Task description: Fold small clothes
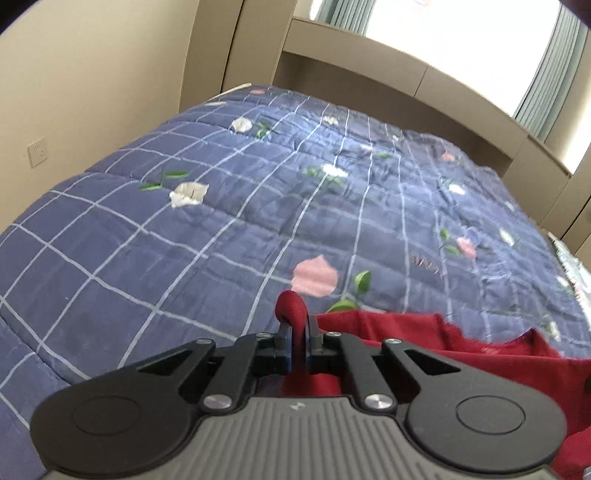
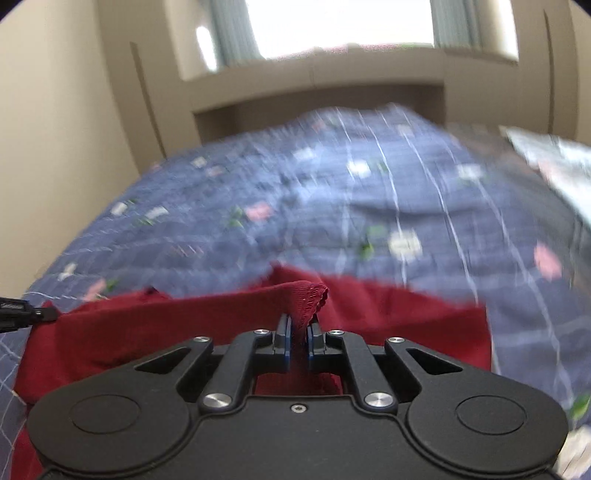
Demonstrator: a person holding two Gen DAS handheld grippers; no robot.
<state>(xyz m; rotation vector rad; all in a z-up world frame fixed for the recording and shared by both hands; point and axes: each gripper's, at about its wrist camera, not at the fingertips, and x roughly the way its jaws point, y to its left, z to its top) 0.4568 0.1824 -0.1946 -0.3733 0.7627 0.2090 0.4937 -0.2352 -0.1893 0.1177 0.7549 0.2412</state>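
On the bed: a dark red garment (image 2: 388, 317) lay on a blue checked quilt (image 1: 155, 229) printed with pink and white flowers and green leaves.
Garment, place: near edge of the quilt, close under both cameras; in the left wrist view it spread from the middle to the right edge, in the right wrist view it ran across the lower half.
Garment, long axis: in the right wrist view it stretched crosswise, left to right, roughly along the near edge of the bed; which end was collar or hem could not be told.
Garment, pinched parts: a rolled fold stood up beyond the left fingertips; a ribbed, frayed-looking edge poked up past the right fingertips and pointed away toward the far end of the bed.
Left gripper (image 1: 295, 341): clenched on a fold of the red cloth, jaws nearly together, cloth running down between them.
Right gripper (image 2: 298, 341): likewise clamped on the red cloth, jaws close with fabric between.
Other gripper seen: a black tip at the left border of the right wrist view touched the garment's left end.
Writing: faint lettering on the quilt (image 1: 424, 264), too faint to read; a small mark on the red cloth, blurred.
Room: beige wall with a socket (image 1: 38, 151), bright window (image 1: 461, 33) with green curtains.
Sharpness: right wrist view was smeared.
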